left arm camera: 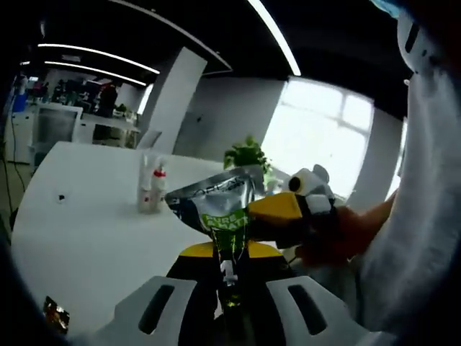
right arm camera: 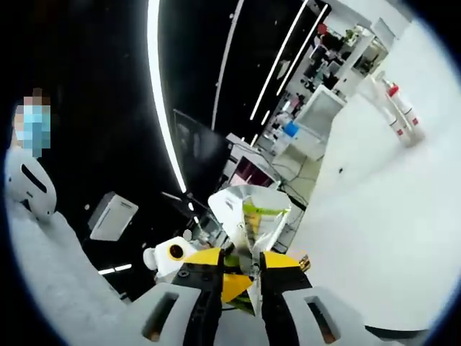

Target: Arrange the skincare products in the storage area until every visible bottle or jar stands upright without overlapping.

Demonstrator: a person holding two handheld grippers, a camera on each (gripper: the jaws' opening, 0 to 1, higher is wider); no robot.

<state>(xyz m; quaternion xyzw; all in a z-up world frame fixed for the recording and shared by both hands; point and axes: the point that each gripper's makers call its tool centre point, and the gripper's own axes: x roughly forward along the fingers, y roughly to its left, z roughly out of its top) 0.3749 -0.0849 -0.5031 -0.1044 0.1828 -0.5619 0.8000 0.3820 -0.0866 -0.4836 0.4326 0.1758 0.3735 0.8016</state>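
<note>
A silver sachet with a green label (left arm camera: 216, 205) hangs above the white table (left arm camera: 94, 231), held from two sides. My left gripper (left arm camera: 229, 272) is shut on its lower edge. My right gripper (left arm camera: 279, 209), yellow-tipped and held by a hand, comes in from the right and pinches the sachet's side. In the right gripper view the same sachet (right arm camera: 253, 213) stands between my right gripper's (right arm camera: 241, 272) shut jaws, and the left gripper (right arm camera: 173, 258) shows just to the left. Two small clear bottles, one red-capped (left arm camera: 152, 189), stand upright on the table, also seen far off (right arm camera: 398, 109).
A small dark wrapped item (left arm camera: 55, 314) lies near the table's near edge. A green plant (left arm camera: 247, 154) stands beyond the table. A person's white sleeve (left arm camera: 425, 216) fills the right side. Desks and shelving (right arm camera: 317, 108) lie off the table's far end.
</note>
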